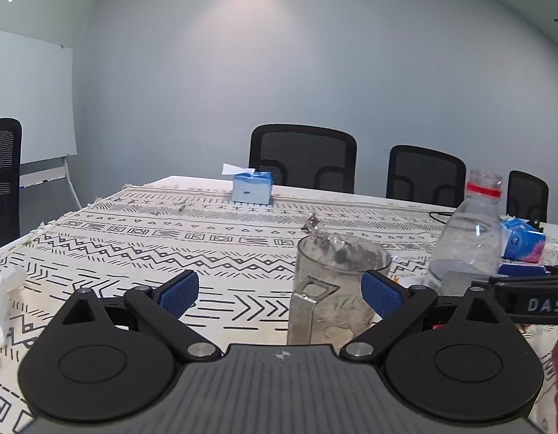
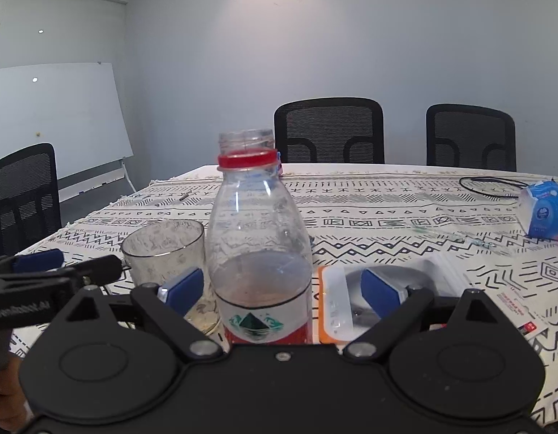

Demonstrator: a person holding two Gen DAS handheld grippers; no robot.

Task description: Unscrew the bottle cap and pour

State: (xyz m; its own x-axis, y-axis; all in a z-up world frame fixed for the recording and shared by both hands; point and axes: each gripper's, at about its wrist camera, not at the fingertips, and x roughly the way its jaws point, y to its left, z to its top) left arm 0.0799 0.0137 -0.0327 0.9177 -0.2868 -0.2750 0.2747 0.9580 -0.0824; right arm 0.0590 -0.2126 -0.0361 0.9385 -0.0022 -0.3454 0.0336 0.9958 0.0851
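Note:
A clear plastic bottle (image 2: 259, 238) with a red neck ring and a red label stands upright on the patterned tablecloth, its cap off and some liquid in its lower part. My right gripper (image 2: 282, 289) is open, and the bottle stands between its blue pads without being clamped. A clear drinking glass (image 2: 163, 253) stands just left of the bottle. In the left wrist view the glass (image 1: 337, 282) is in front of my open left gripper (image 1: 280, 294), by its right finger, and the bottle (image 1: 470, 238) is further right. No cap is in view.
A blue tissue box (image 1: 252, 188) stands at the far edge of the table. A blue tissue pack (image 2: 543, 213), a black cable (image 2: 492, 184) and an orange-and-white packet (image 2: 337, 307) lie at the right. Crumpled tissue (image 1: 0, 289) lies at the left. Black chairs (image 2: 327, 130) line the far side.

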